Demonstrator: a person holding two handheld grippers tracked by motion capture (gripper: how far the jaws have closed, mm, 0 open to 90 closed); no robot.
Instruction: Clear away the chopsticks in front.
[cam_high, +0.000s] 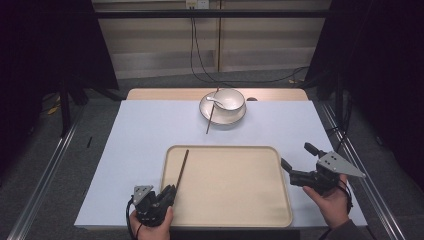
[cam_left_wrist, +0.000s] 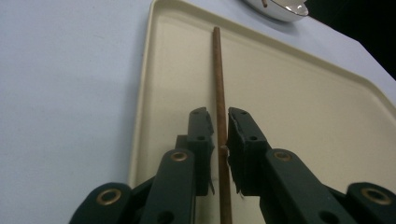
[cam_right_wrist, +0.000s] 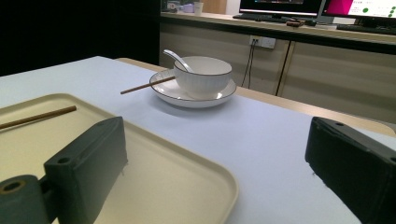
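Note:
A brown chopstick (cam_high: 182, 167) lies in the left part of the beige tray (cam_high: 225, 148), pointing away from me. My left gripper (cam_high: 170, 192) sits at the tray's near left corner with the chopstick's (cam_left_wrist: 217, 70) near end between its jaws. In the left gripper view the gripper (cam_left_wrist: 219, 114) has its pads close beside the stick, with a thin gap on the left side. My right gripper (cam_high: 296, 155) hovers just off the tray's right edge. Its jaws stand wide open with nothing between them (cam_right_wrist: 217, 140).
A white bowl (cam_high: 229, 99) with a white spoon (cam_high: 215, 99) stands on a plate (cam_high: 222, 117) at the back of the table. A second chopstick (cam_high: 211, 112) leans across the plate. A monitor and a cabinet stand beyond the table in the right gripper view.

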